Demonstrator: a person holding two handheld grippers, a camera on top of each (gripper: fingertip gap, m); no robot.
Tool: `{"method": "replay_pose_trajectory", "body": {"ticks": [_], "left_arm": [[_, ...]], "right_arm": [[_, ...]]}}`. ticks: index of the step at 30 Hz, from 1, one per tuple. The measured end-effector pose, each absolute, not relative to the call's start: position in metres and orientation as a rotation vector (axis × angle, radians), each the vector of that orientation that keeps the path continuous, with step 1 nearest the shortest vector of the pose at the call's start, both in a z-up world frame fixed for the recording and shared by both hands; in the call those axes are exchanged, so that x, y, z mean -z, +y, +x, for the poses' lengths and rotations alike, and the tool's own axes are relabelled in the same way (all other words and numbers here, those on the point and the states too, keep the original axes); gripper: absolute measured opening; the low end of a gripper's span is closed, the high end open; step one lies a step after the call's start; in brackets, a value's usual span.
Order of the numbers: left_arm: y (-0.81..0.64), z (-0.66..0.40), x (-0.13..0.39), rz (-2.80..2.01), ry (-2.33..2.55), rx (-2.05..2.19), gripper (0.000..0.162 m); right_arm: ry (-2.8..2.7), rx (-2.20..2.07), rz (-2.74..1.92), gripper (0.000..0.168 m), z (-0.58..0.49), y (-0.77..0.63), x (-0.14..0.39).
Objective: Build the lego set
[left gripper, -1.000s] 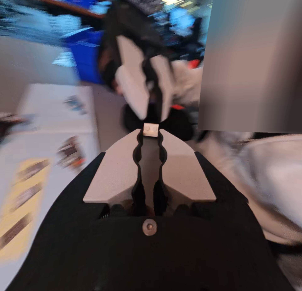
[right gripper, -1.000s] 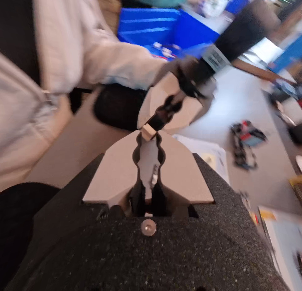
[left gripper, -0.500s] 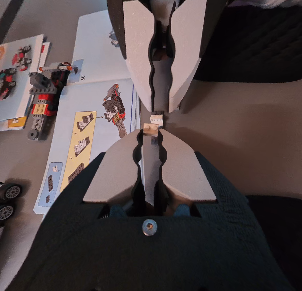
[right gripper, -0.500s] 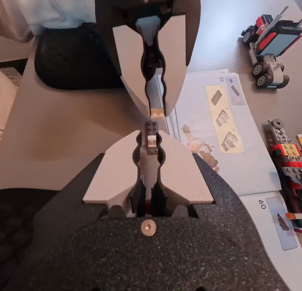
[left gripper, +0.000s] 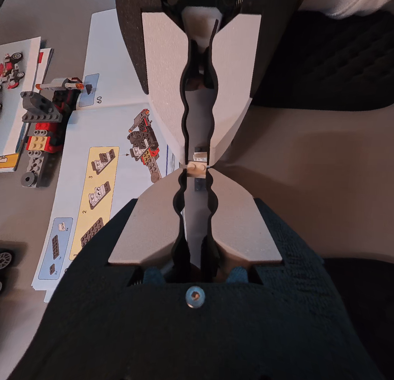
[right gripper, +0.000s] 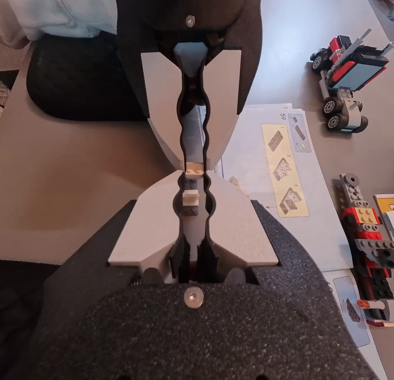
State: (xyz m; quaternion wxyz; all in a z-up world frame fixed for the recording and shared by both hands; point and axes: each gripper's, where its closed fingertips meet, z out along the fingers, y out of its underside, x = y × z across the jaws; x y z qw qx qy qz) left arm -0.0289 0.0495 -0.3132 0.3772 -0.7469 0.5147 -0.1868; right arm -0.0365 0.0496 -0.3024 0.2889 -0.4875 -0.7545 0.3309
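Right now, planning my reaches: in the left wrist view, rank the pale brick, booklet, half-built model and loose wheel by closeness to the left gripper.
1. Pale brick: pinched in the left gripper.
2. Booklet: just left of the tips.
3. Half-built model: farther left.
4. Loose wheel: view's far left edge.

Right hand-held gripper [right gripper: 193, 179] over dark plate [right gripper: 190, 210] (white bracket [right gripper: 190, 199] atop), left hand-held gripper [right gripper: 193, 167] opposite
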Motion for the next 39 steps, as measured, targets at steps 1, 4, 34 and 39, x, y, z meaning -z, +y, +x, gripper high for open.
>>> {"method": "replay_pose_trajectory", "body": {"ticks": [1, 4, 34, 39], "left_arm": [[0.049, -0.029, 0.313, -1.909, 1.317, 0.479, 0.017], [0.049, -0.029, 0.313, -1.906, 1.317, 0.484, 0.017], [0.068, -0.092, 0.305, -2.029, 0.957, 0.391, 0.013], [0.071, -0.097, 0.301, -2.024, 0.912, 0.404, 0.013]], "right_arm": [[-2.016, -0.880, -1.298, 0.016, -0.036, 0.049, 0.303], [-2.018, -0.869, -1.292, 0.016, -0.037, 0.049, 0.303], [-2.501, -0.368, -1.633, 0.016, -0.033, 0.048, 0.322], [-2.528, -0.365, -1.605, 0.016, -0.034, 0.047, 0.323]]}}
